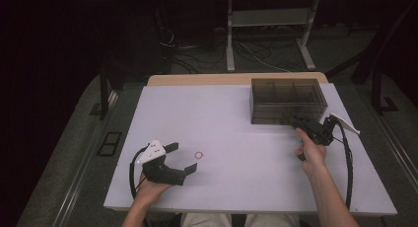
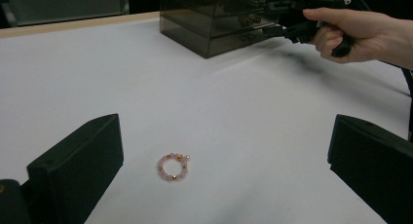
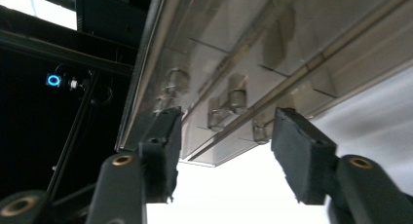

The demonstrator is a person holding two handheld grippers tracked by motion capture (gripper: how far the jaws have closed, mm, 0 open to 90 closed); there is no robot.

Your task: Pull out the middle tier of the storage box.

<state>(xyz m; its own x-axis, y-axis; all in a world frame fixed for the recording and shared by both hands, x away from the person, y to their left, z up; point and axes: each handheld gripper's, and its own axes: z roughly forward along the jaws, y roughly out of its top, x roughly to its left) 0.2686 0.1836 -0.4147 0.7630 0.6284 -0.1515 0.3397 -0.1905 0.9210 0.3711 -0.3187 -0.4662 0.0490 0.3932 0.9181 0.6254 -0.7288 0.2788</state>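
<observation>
The white tabletop (image 1: 236, 153) carries two items: a smoked, see-through drawer box (image 1: 288, 101) at its far right, and a small bead ring (image 1: 199, 155), pink with a few gold beads, lying flat near the middle of the near half. The left gripper (image 1: 181, 158) rests at the near left of the tabletop, its jaws wide apart and empty, pointing toward the bead ring. In the left gripper view the bead ring (image 2: 173, 166) lies on the bare surface between the two jaws, closer to the left one and touching neither; nothing stands between the jaws and the ring. The right gripper (image 1: 299, 122) is held at the near front of the drawer box, just beside its right corner, with the person's hand (image 1: 310, 153) wrapped around the handle and a black cable (image 1: 349, 163) trailing back along the forearm. In the right gripper view the jaws stand partly apart, one to each side of a small clear drawer handle (image 3: 229, 107) on the box front; the pads do not press on it. Further clear handles sit on the neighbouring drawers. Beyond the far edge of the tabletop, the floor holds loose cables (image 1: 197, 54) and a white metal frame (image 1: 266, 24). No brand, label or readable writing is visible on any item.
</observation>
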